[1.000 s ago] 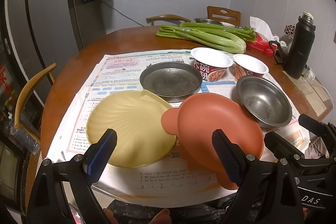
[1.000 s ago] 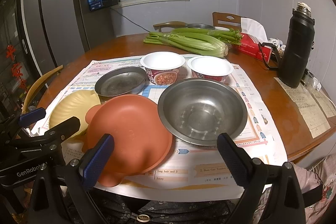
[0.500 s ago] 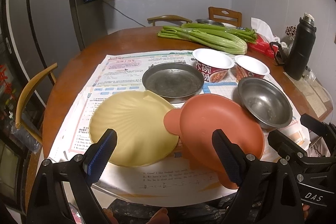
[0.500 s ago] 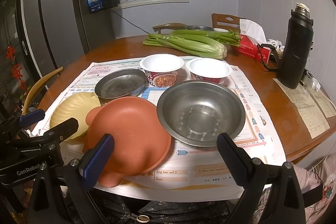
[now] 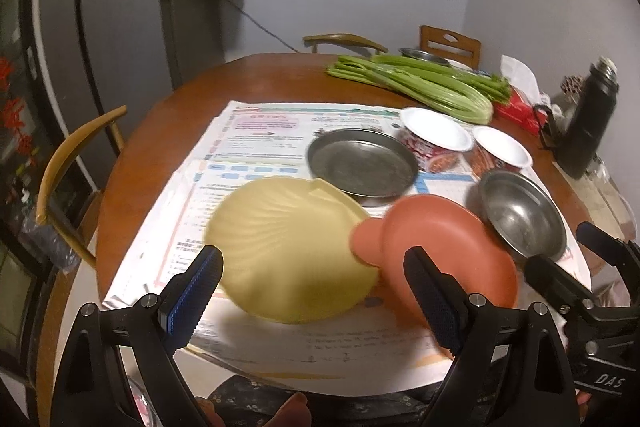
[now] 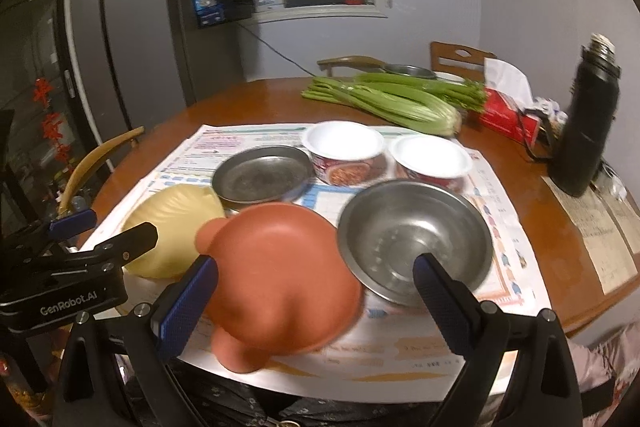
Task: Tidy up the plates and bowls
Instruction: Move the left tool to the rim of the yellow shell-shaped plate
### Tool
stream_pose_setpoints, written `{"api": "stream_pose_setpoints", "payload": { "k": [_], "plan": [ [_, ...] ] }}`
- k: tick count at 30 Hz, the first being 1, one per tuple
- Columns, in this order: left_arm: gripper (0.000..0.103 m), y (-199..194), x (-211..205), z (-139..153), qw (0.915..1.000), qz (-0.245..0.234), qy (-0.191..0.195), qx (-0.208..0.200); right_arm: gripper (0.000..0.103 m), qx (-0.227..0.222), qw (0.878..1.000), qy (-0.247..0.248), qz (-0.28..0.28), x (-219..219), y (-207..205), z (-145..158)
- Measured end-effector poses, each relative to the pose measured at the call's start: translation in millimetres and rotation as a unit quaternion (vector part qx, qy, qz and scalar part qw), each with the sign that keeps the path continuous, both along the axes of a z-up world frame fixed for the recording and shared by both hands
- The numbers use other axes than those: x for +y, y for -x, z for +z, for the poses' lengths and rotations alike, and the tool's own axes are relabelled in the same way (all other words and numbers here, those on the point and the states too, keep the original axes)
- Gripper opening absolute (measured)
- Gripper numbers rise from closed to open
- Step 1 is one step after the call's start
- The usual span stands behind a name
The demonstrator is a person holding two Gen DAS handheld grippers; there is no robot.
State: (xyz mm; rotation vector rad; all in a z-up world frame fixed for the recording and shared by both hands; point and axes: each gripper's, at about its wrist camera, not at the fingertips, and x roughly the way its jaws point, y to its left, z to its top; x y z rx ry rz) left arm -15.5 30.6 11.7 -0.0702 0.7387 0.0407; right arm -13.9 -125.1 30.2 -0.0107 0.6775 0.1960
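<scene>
A yellow shell-shaped plate (image 5: 292,251) and an orange bear-shaped plate (image 5: 448,247) lie side by side at the table's near edge. Behind them sit a flat steel plate (image 5: 362,167), a steel bowl (image 5: 522,215) and two white noodle bowls (image 5: 436,139) (image 5: 502,151). My left gripper (image 5: 316,291) is open and empty, hovering over the near edge in front of the yellow plate. My right gripper (image 6: 316,295) is open and empty in front of the orange plate (image 6: 280,267) and steel bowl (image 6: 412,243).
Paper sheets (image 5: 260,139) cover the round wooden table (image 5: 248,79). Celery (image 5: 416,83), a red tissue pack (image 6: 504,111) and a black flask (image 6: 588,123) stand at the back right. Wooden chairs (image 5: 72,167) stand around the table; a fridge (image 6: 120,39) stands at the left.
Both grippers have drifted slightly, shifting the views a little; the current frames are motion-blurred. Nothing on the table has moved and both stay open.
</scene>
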Motion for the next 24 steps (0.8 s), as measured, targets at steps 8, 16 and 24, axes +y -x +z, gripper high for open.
{"api": "stream_pose_setpoints", "payload": {
  "k": [8,16,24],
  "plan": [
    [0.092,-1.4,51.2,-1.9,0.9979,0.057,0.028,0.009,0.098,-0.008,0.998,-0.002,0.069,26.6,-17.2,16.9],
    [0.092,-4.9,88.3,-15.3,0.9943,0.086,0.055,0.033,0.092,0.016,0.992,0.013,0.124,66.1,-46.1,16.7],
    [0.092,-23.8,94.2,-38.4,0.9917,0.075,0.075,0.073,0.07,0.076,0.983,0.018,0.169,101.1,-76.2,-8.1]
  ]
}}
